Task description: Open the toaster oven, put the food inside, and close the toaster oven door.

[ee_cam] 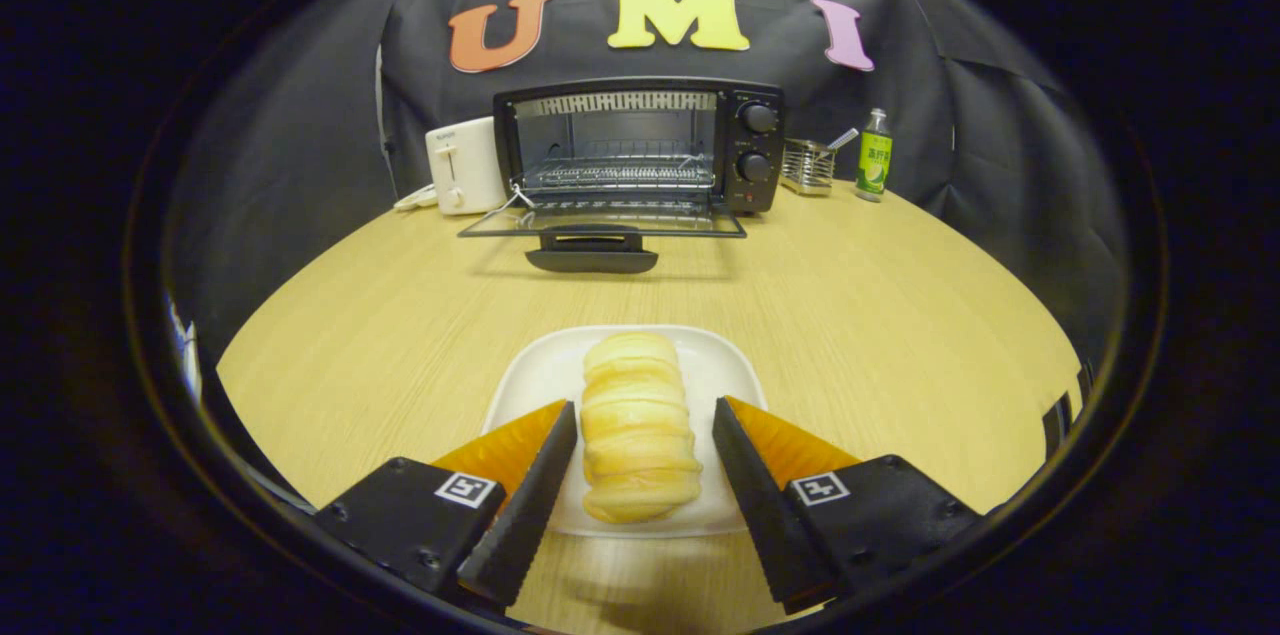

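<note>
- The gripper (645, 415) has its fingers apart, one on each side of the bread roll (637, 427); neither clearly presses on it, so the roll looks straddled, not yet clamped.
- The bread roll lies lengthwise on a white plate (725, 365), which sits on the wooden table (880, 315).
- Well beyond the roll, the toaster oven (640, 150) stands with its door (600, 227) already folded down and its wire rack (620, 173) exposed.
- Left of the oven is a white toaster (462, 165); right of it, a wire basket (806, 165) and a green bottle (874, 157).
- Judged step: picking up the food. Next calls for closing on the roll gently, since it looks soft, then lifting clear of the plate.
</note>
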A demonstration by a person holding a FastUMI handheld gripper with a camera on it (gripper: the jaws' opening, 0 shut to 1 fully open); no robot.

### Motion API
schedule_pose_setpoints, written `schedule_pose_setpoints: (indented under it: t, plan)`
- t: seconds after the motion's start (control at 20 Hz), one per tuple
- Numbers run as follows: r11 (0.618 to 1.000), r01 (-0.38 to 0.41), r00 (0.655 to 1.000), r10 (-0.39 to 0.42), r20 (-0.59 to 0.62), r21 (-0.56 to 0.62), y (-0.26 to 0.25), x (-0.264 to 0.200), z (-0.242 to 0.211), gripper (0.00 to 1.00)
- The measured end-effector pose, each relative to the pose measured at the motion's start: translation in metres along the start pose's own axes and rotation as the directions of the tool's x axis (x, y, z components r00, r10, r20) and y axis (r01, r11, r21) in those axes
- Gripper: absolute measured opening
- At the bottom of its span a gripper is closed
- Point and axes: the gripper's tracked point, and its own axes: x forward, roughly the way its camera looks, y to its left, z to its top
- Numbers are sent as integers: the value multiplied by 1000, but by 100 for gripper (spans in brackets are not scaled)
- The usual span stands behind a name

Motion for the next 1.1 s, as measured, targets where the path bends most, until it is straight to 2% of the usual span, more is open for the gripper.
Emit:
schedule_pose_setpoints:
  t: [0.1, 0.2, 0.6, 0.7, 0.8, 0.95, 1.0, 1.1]
  plan:
    - [1000, 14, 1000, -14, 3, 17, -1, 1, 2, 73]
    - [1000, 4, 1000, -4, -9, 5, 3, 1, 3, 69]
    - [984, -143, 981, 155, 117, -104, 57, -28, 58, 67]
    - [982, -162, 977, 174, 125, -98, 68, -30, 71, 67]
    - [978, -200, 969, 205, 136, -54, 80, -29, 89, 67]
    - [963, -258, 951, 240, 195, 76, 89, -20, 127, 67]
    - [949, -282, 947, 251, 198, 143, 91, -13, 134, 67]
    - [878, -372, 925, 323, 200, 302, 103, -3, 148, 67]
